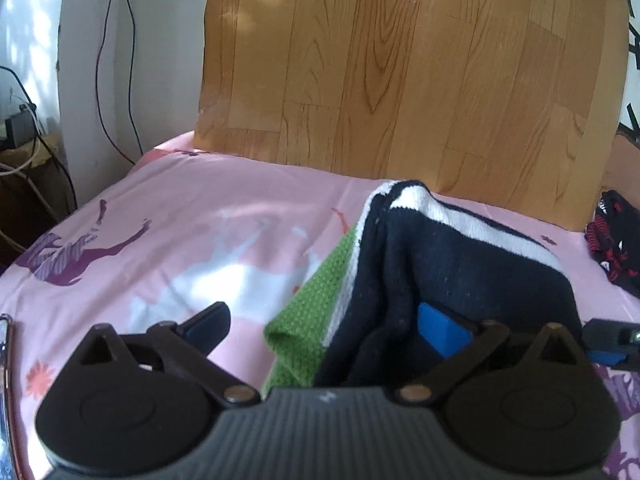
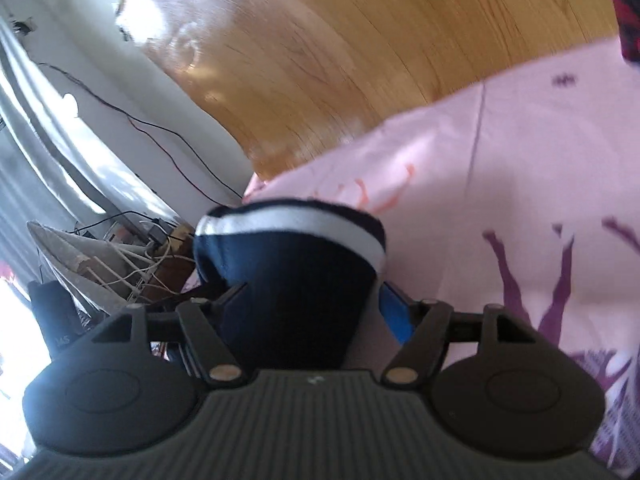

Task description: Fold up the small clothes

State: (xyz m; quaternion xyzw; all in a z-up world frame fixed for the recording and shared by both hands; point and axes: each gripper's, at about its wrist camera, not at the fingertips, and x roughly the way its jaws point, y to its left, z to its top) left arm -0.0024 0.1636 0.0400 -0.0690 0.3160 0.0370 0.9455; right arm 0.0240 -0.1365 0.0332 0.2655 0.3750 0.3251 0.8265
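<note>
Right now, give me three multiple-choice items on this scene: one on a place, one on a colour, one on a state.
1. Where does the black and red garment lie?
A. far right of the bedsheet
B. on the wooden board
C. in the left gripper

2. What colour is the cloth beside the navy garment?
A. yellow
B. green
C. red

3. How is the navy garment?
A. flat
B. bunched between the left gripper's fingers
C. hanging on the board

Key: A, it sits at the sheet's right edge; B, its weave shows green; B, its folds stand up between the fingers.
</note>
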